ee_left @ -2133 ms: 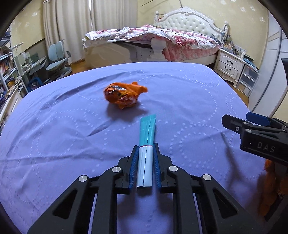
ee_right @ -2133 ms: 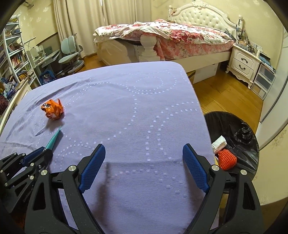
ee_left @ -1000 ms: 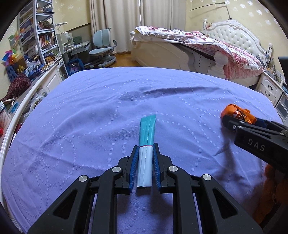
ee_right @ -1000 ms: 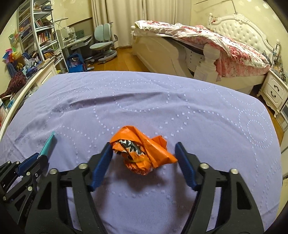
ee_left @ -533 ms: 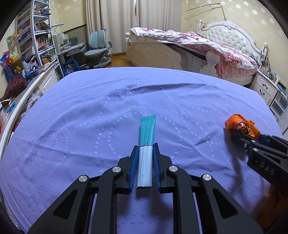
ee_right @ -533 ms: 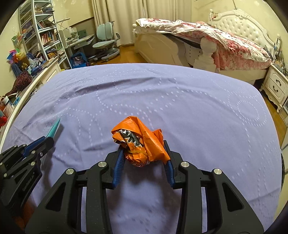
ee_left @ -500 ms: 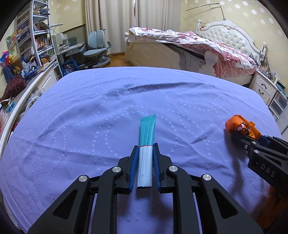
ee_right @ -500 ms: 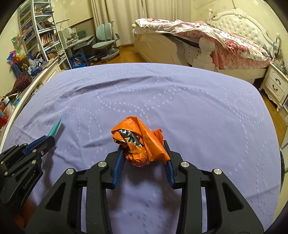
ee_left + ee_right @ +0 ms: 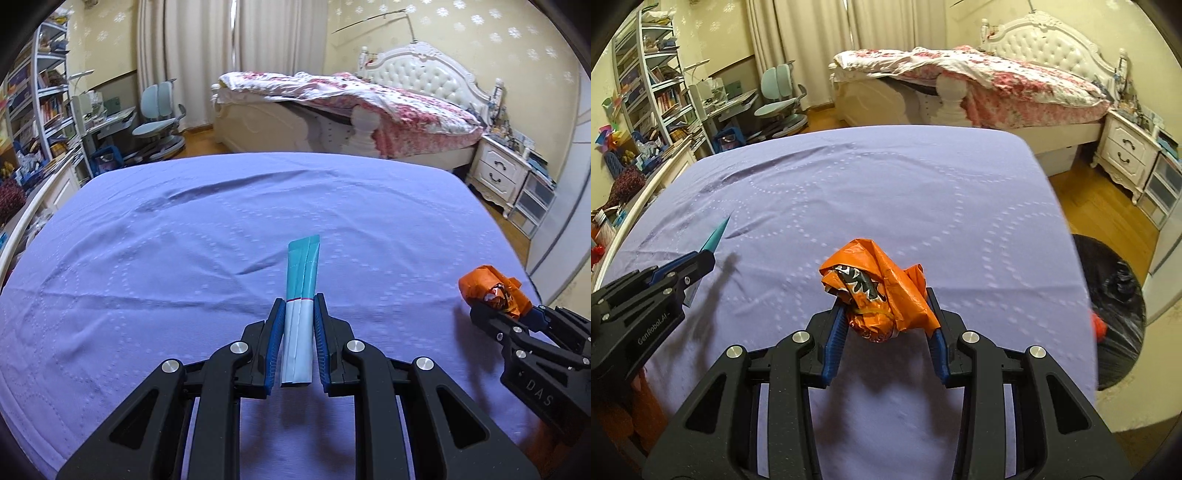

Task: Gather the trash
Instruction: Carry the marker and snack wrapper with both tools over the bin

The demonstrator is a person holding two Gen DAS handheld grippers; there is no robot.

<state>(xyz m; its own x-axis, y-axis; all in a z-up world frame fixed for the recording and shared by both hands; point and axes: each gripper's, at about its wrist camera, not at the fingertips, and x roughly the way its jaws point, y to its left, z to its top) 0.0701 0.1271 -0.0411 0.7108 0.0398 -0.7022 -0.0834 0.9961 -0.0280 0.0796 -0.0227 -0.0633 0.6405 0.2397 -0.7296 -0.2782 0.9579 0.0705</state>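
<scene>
Only the right wrist view shows the black bin (image 9: pixel 1115 317); left hand-held gripper (image 9: pixel 298 325) clamps the teal wrapper (image 9: pixel 301 295) pointing forward; right hand-held gripper (image 9: pixel 884 314) grips the orange wrapper (image 9: pixel 875 284).

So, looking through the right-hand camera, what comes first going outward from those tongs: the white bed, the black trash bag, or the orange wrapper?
1. Orange wrapper: clamped in the right tongs.
2. Black trash bag: on the floor to the right, past the purple cloth's edge.
3. White bed: far across the room, beyond the cloth.
</scene>
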